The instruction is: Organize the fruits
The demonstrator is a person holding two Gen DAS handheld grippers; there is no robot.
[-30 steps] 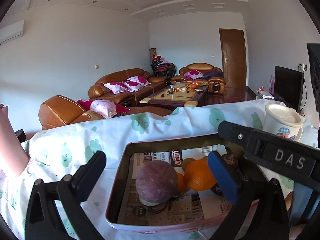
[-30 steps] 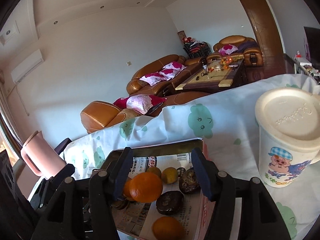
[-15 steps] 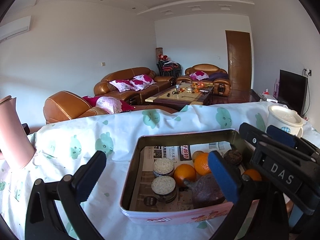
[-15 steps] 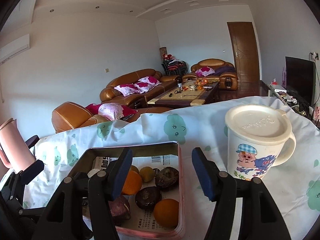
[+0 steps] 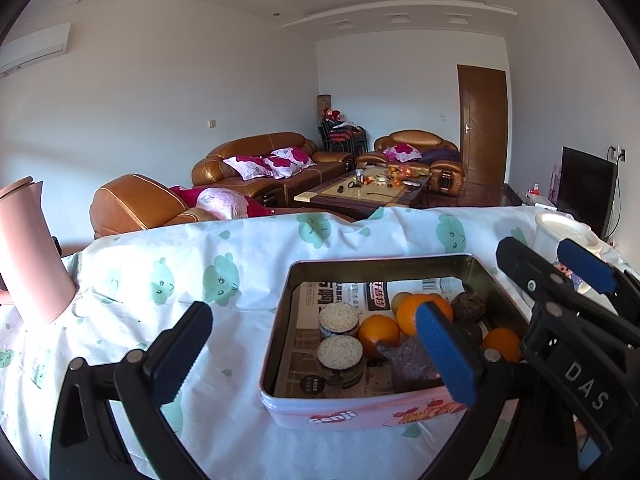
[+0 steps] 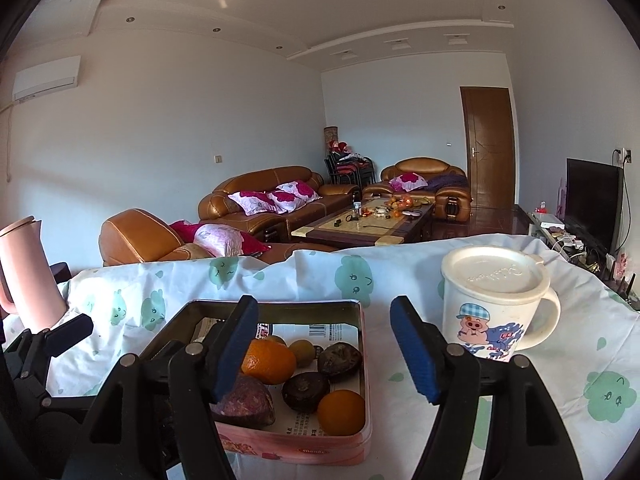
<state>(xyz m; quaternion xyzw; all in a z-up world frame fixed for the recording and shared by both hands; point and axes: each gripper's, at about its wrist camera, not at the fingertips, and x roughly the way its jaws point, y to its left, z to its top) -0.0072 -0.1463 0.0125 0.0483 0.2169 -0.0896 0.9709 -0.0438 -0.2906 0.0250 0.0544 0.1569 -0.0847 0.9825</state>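
Observation:
A pink-sided metal tin (image 5: 332, 416) lined with newspaper sits on the clothed table. It holds oranges (image 5: 378, 332), dark round fruits (image 6: 306, 390), a purple sweet potato (image 6: 242, 400) and two small jars (image 5: 339, 354). The tin also shows in the right wrist view (image 6: 362, 360). My left gripper (image 5: 316, 354) is open and empty, just in front of the tin's left side. My right gripper (image 6: 324, 348) is open and empty, near the tin's right edge. It also shows in the left wrist view (image 5: 560, 280).
A lidded white cartoon mug (image 6: 494, 304) stands right of the tin. A pink jug (image 5: 28, 252) stands at the table's far left. The table has a white cloth with green prints (image 5: 200, 280). Sofas and a coffee table lie beyond.
Both grippers pulled back and up from the tin. The purple sweet potato that was near the left gripper now lies in the tin. Both stay open.

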